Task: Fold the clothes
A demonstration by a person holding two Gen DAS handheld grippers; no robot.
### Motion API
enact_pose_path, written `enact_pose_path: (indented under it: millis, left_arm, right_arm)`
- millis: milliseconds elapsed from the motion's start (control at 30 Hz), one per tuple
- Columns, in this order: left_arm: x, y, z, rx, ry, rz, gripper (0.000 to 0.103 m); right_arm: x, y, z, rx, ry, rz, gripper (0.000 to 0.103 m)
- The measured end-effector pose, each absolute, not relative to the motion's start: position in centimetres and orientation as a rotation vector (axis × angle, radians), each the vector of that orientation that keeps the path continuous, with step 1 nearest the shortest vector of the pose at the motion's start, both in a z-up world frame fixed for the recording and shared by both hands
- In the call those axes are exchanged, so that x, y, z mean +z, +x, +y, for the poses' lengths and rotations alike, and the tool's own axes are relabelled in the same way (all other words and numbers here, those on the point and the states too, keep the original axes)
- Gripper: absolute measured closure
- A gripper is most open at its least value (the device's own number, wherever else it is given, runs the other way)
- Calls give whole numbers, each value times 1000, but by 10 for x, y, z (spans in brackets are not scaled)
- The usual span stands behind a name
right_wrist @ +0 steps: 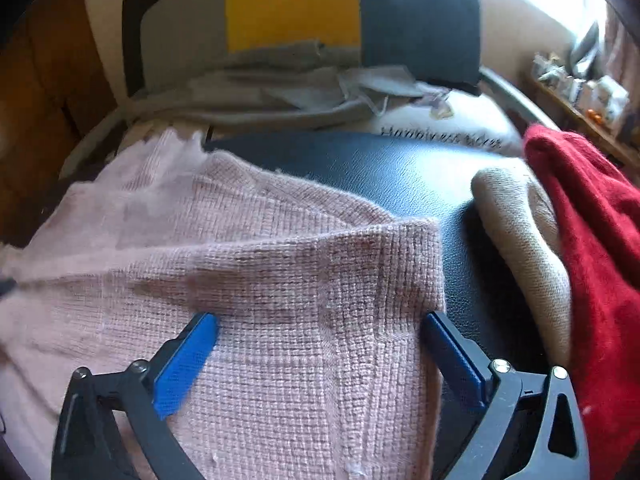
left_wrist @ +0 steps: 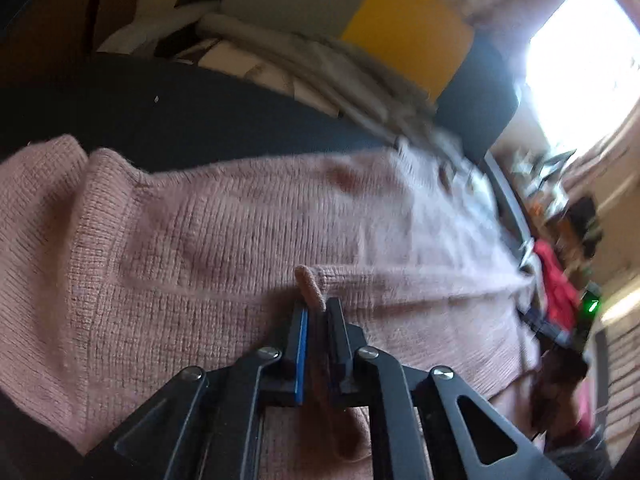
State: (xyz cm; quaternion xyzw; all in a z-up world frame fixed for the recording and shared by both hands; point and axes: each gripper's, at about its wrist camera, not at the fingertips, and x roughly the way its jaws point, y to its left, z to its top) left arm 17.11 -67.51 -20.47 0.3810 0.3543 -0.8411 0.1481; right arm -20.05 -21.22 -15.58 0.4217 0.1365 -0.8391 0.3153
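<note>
A pink knitted sweater (left_wrist: 240, 220) lies spread over a dark leather-like surface (left_wrist: 200, 120). My left gripper (left_wrist: 316, 308) is shut on a raised fold of the sweater's edge, and a small tab of knit sticks up between its fingers. In the right wrist view the same pink sweater (right_wrist: 300, 280) has a folded corner lying on the dark surface (right_wrist: 400, 168). My right gripper (right_wrist: 320, 320) stands wide open just above that corner, its blue pads apart on either side and not pressing the cloth.
A red garment (right_wrist: 592, 240) and a beige one (right_wrist: 516, 224) are piled at the right. Grey clothes (right_wrist: 260, 88) and a white printed pillow (right_wrist: 460, 128) lie behind, before a grey, yellow and blue backrest (right_wrist: 292, 4). A cluttered shelf (right_wrist: 580, 92) stands far right.
</note>
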Motion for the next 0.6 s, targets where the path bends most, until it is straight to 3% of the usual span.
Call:
enact_pose_path:
  millis: [33,200,333,533,600]
  left_arm:
    - [-200,175,-675,-2389,1054,1013,83]
    - [-164,199,-646,-2517,846,1029,80]
    - [-183,185,-591,-2558,1125,832,79]
    - [-204,213,-600,-2445,1093,985,93]
    - [-199,217,-603,-2451,1098,1010,84]
  right_arm:
    - [-156,-199,-211,-2218,1101,360,0]
    - [-158,-200,-205,-2218,1096,330,0]
    - [-158,-200,-205,-2228,1088,339,0]
    - [-156,-199,-213,-2226,1090,328,0]
    - [-156,-199,-213,-2226,1089,328,0]
